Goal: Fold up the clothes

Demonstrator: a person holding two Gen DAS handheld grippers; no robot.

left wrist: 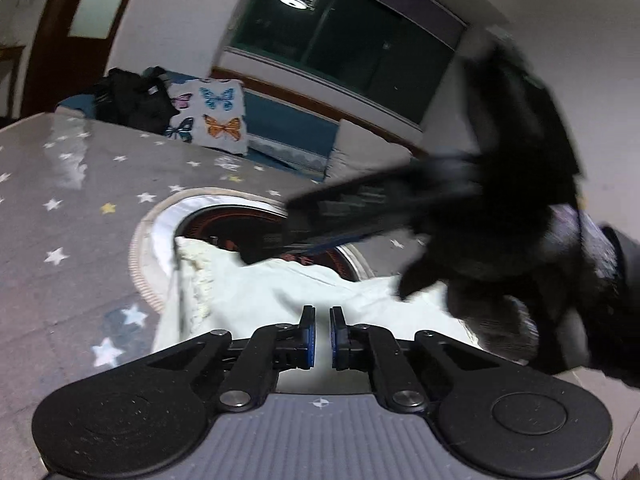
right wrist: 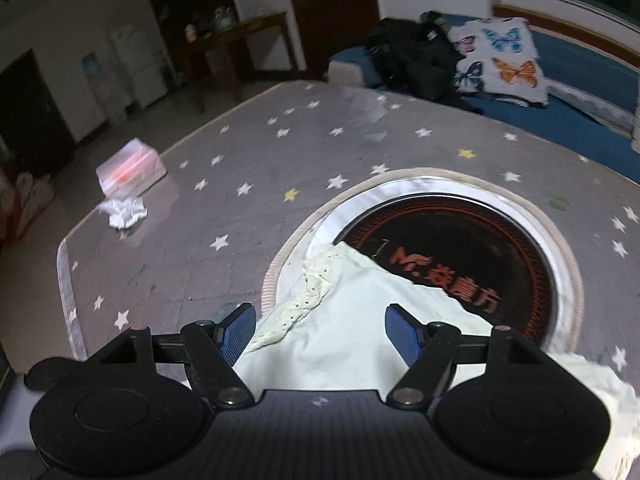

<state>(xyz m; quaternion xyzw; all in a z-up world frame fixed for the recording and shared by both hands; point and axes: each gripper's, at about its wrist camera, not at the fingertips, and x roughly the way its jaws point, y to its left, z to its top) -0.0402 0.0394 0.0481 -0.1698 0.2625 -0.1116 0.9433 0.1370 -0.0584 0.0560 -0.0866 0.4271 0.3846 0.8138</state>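
A pale cream garment with a lace-trimmed edge lies on the grey star-print table cover, partly over a round black cooktop. It also shows in the left wrist view. My left gripper hovers just above the garment with its jaws nearly closed and a thin gap between them; whether cloth is pinched I cannot tell. My right gripper is open over the garment, nothing between its fingers. In the left wrist view the right gripper appears as a blurred black shape above the cloth.
A tissue box and a crumpled white cloth sit near the table's left edge. A butterfly cushion and a black bag lie on the blue sofa behind. Table cover spreads left.
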